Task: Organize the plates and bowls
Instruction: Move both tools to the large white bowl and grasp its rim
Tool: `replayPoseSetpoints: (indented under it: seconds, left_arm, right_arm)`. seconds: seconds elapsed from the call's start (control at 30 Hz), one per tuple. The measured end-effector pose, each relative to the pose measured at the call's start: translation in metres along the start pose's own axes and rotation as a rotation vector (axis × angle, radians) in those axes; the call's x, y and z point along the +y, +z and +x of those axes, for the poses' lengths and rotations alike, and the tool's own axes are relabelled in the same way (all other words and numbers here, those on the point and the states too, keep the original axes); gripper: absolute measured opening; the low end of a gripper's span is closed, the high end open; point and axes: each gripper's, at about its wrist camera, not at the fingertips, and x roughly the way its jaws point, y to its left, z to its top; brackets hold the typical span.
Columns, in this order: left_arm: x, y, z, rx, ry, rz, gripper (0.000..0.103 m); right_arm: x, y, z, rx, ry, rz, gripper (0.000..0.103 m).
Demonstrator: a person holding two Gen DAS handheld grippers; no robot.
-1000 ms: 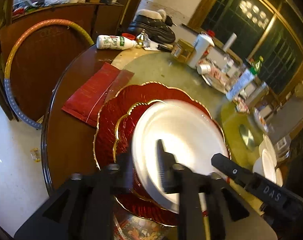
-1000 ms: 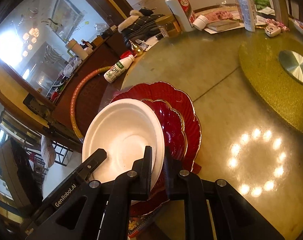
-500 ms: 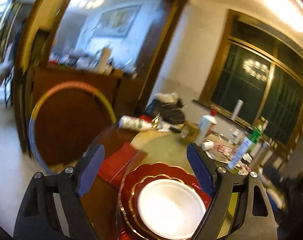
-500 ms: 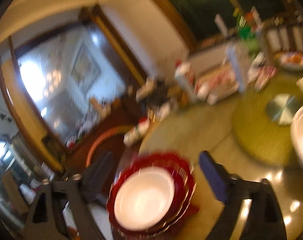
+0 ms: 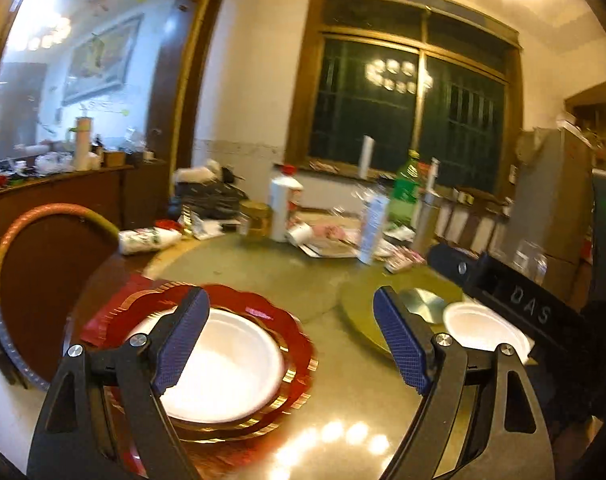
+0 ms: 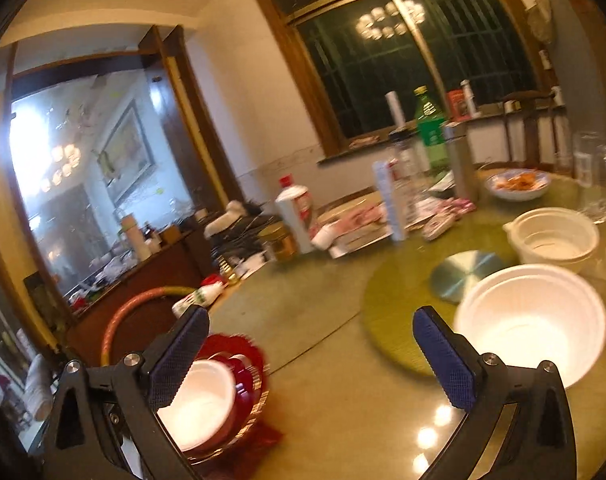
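A white plate (image 5: 231, 364) lies on two stacked red, gold-rimmed plates (image 5: 299, 332) near the table's front left. My left gripper (image 5: 289, 296) hovers above and behind them, open and empty. One black finger (image 5: 523, 308) of the right gripper shows at the right. In the right wrist view, my right gripper (image 6: 310, 316) hangs over the table with its jaws opening and nothing between them. The white plate (image 6: 199, 404) and red plates (image 6: 249, 368) sit at its lower left. A large white bowl (image 6: 531, 320) stands just beyond its right finger.
The bowl rests on a green turntable (image 6: 399, 304), with stacked white bowls (image 6: 555, 240), a dish of food (image 6: 517, 184) and a glass jar (image 6: 595, 176) behind. Bottles (image 5: 283, 208) and cartons (image 5: 373, 224) crowd the far side. A hoop (image 5: 55, 212) leans at the left.
Both grippers have let go of the white plate's rim, opened wide, and lifted up and back. The plate now lies flat on the red plates.
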Motion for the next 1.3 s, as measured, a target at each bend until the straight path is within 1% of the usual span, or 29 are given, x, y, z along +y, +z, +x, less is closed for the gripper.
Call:
replayPoseSetpoints:
  seconds: [0.07, 0.1, 0.17, 0.23, 0.27, 0.33, 0.5, 0.67, 0.77, 0.83, 0.93, 1.03, 1.07, 1.1, 1.2, 1.3]
  left_arm:
    - [-0.012, -0.004, 0.002, 0.048, -0.023, 0.032, 0.085]
    - [-0.021, -0.007, 0.007, 0.083, -0.023, 0.066, 0.085]
    - [-0.031, -0.011, 0.012, 0.128, -0.017, 0.124, 0.085]
    - [-0.039, -0.014, 0.016, 0.160, 0.007, 0.169, 0.085]
    - [-0.040, -0.016, 0.017, 0.167, 0.014, 0.169, 0.085]
    - [-0.038, -0.015, 0.018, 0.188, 0.019, 0.136, 0.085]
    - [-0.035, -0.017, 0.019, 0.234, -0.016, 0.046, 0.085]
    - [-0.037, -0.020, 0.026, 0.286, -0.018, 0.028, 0.085]
    - [-0.041, -0.017, 0.033, 0.292, -0.028, 0.016, 0.085]
    - [-0.048, -0.014, 0.037, 0.287, -0.036, 0.015, 0.085]
    - [-0.059, -0.008, 0.045, 0.280, -0.038, 0.016, 0.085]
    - [-0.072, -0.003, 0.060, 0.302, -0.050, 0.006, 0.085]
    - [-0.076, -0.001, 0.064, 0.310, -0.052, 0.002, 0.085]
    - [-0.081, 0.001, 0.071, 0.321, -0.051, -0.002, 0.085]
    - [-0.097, 0.002, 0.088, 0.373, -0.087, -0.010, 0.085]
    - [-0.117, 0.000, 0.102, 0.412, -0.113, -0.004, 0.085]
  right_arm:
    - [-0.008, 0.000, -0.002, -0.028, -0.021, 0.009, 0.103]
    - [-0.010, 0.000, -0.002, -0.039, -0.030, 0.011, 0.103]
    - [-0.014, 0.000, -0.004, -0.058, -0.041, 0.009, 0.103]
    - [-0.016, 0.001, -0.006, -0.077, -0.046, 0.008, 0.103]
    - [-0.018, 0.002, -0.007, -0.086, -0.042, 0.011, 0.103]
    - [-0.022, 0.004, -0.009, -0.093, -0.025, 0.030, 0.103]
    - [-0.038, 0.005, -0.014, -0.102, 0.018, 0.136, 0.103]
    - [-0.047, 0.011, -0.017, -0.084, 0.040, 0.211, 0.103]
    - [-0.047, 0.020, -0.026, -0.072, 0.031, 0.206, 0.103]
    - [-0.049, 0.028, -0.027, -0.024, 0.000, 0.167, 0.103]
    - [-0.063, 0.038, -0.033, 0.059, -0.030, 0.150, 0.103]
    - [-0.085, 0.043, -0.035, 0.187, -0.078, 0.128, 0.103]
    - [-0.094, 0.043, -0.036, 0.227, -0.106, 0.123, 0.103]
    - [-0.103, 0.043, -0.037, 0.257, -0.126, 0.122, 0.103]
    - [-0.136, 0.042, -0.041, 0.322, -0.178, 0.164, 0.103]
    - [-0.168, 0.040, -0.042, 0.377, -0.208, 0.223, 0.102]
